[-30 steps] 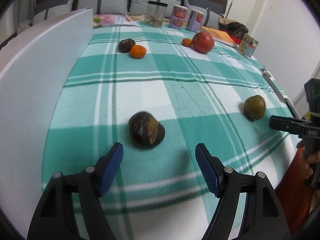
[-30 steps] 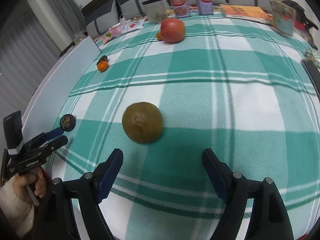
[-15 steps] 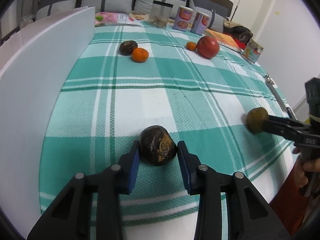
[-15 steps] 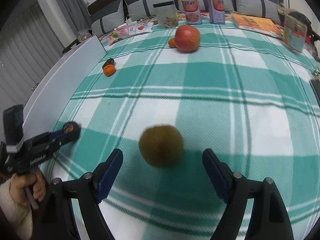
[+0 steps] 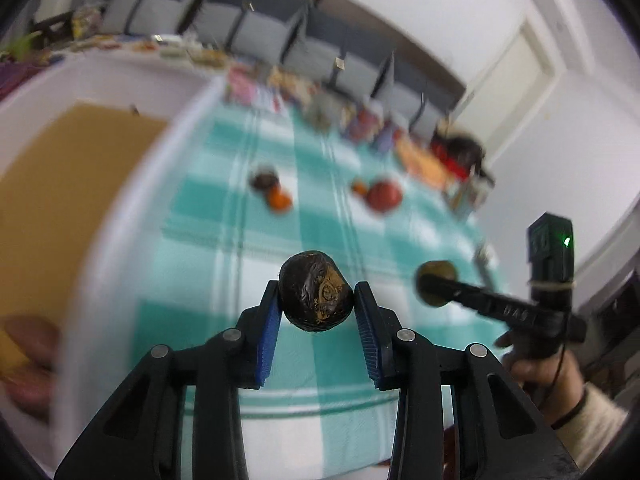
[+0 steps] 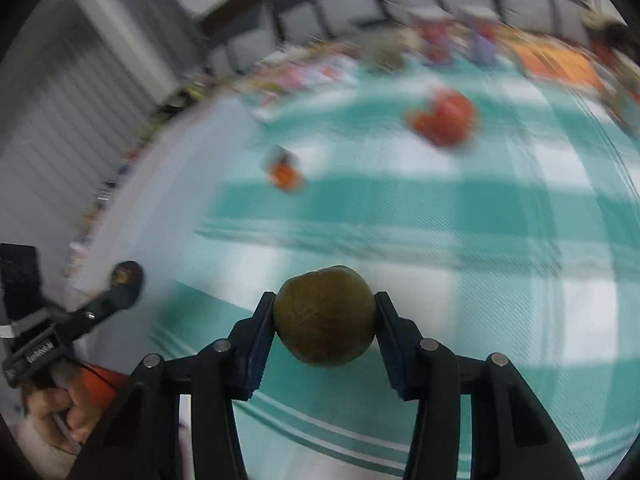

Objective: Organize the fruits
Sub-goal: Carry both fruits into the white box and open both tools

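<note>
My left gripper (image 5: 316, 300) is shut on a dark wrinkled brown fruit (image 5: 315, 291) and holds it lifted above the green checked cloth (image 5: 224, 216). My right gripper (image 6: 325, 316) is shut on a round olive-brown fruit (image 6: 325, 316), also lifted off the cloth. Each gripper shows in the other's view: the right one with its olive fruit (image 5: 436, 282) at the right, the left one with its dark fruit (image 6: 127, 276) at the left. A big red fruit (image 5: 384, 196), two small oranges (image 5: 279, 199) and another dark fruit (image 5: 262, 179) lie far back on the cloth.
A white box (image 5: 116, 216) with a brown floor (image 5: 60, 192) runs along the left edge of the table; blurred shapes lie inside it at the lower left. Tins, a jar and books stand at the back edge (image 5: 360, 124). Grey sofa cushions lie beyond.
Both grippers closed on their fruits and lifted them off the cloth. The left gripper has swung up and left, so the inside of the white box now shows. Both views are motion-blurred.
</note>
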A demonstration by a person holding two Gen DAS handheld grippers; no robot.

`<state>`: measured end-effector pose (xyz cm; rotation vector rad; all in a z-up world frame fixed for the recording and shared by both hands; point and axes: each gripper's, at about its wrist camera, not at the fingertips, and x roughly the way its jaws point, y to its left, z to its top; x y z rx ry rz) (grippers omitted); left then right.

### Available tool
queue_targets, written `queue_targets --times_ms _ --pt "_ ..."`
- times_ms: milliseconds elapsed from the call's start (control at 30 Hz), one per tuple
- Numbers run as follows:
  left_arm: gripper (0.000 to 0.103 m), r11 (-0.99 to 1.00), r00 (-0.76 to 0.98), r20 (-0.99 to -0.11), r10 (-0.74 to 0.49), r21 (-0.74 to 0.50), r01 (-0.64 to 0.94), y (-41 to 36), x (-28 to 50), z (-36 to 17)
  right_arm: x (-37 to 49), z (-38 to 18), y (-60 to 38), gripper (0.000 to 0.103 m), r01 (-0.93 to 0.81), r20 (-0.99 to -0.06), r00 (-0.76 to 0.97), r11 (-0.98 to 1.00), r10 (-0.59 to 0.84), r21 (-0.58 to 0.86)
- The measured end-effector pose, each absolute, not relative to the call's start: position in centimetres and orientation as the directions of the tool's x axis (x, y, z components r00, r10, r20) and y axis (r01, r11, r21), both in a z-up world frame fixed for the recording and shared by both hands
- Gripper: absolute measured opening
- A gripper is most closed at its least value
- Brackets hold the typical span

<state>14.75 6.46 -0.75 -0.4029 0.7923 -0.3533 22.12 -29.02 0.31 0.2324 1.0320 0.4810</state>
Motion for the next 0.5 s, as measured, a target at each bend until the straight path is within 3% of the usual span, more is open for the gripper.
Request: queue_targets --times_ms 100,233,367,500 --pt "0.037 0.876 0.712 -0.581 -0.395 -0.472 0.101 11.1 14.9 2.9 23.2 4.9 -22.5 0.048 -0.406 -0.708 0.404 0.807 0.579 0.429" --pt "0.037 0.910 0.729 -0.636 -0.254 -0.412 -0.042 17.3 15.5 3.6 23.9 7.7 -12.0 0.048 -0.557 -0.688 0.300 0.707 0.661 0.436" --pt "0.037 0.924 0.643 -0.757 -0.117 -0.320 -0.209 22.4 16.7 -0.6 24.0 5.9 -3.4 0.048 -0.626 -0.747 0.203 0.670 0.633 0.398" --pt "0.038 0.924 0.577 -0.816 -0.044 -0.253 -0.287 24.8 16.7 -3.6 24.4 2.7 1.8 0.048 -0.641 -0.819 0.150 0.685 0.554 0.346"
